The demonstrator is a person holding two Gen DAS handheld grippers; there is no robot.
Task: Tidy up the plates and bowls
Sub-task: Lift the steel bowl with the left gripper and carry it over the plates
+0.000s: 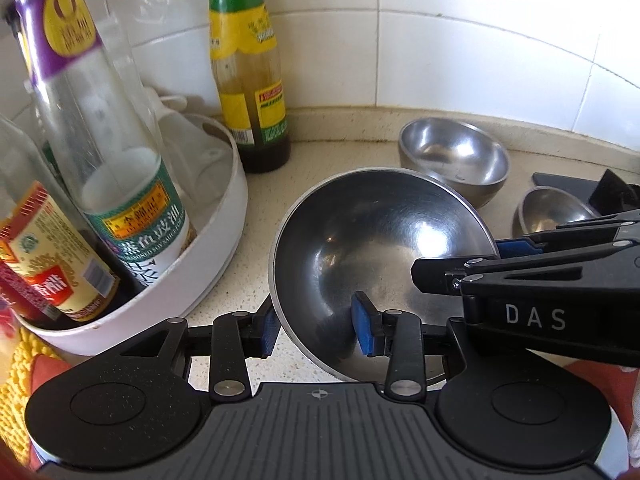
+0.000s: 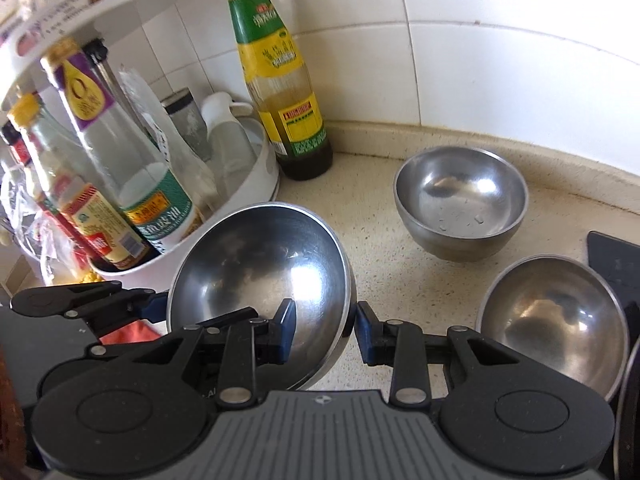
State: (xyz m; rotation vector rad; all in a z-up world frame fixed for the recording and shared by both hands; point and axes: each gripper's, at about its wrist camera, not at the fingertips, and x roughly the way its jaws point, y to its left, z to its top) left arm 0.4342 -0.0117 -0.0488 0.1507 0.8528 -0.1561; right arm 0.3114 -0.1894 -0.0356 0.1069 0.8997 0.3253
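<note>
A steel bowl [image 1: 380, 248] is held tilted above the speckled counter, also in the right wrist view [image 2: 260, 272]. My left gripper [image 1: 318, 330] has its blue pads on either side of the bowl's near-left rim. My right gripper [image 2: 326, 334] has its pads on either side of the bowl's right rim; it shows in the left wrist view [image 1: 452, 276] from the right. A second steel bowl [image 2: 460, 200] stands upright near the back wall [image 1: 454, 152]. A third steel bowl [image 2: 556, 320] lies tilted at the right [image 1: 554, 210].
A white round caddy [image 1: 224, 240] with several sauce bottles stands at the left [image 2: 256, 184]. A tall green-labelled bottle [image 2: 288, 88] stands by the tiled wall. A dark flat object [image 2: 616, 264] lies at the right edge. A yellow cloth [image 1: 16, 380] lies at the lower left.
</note>
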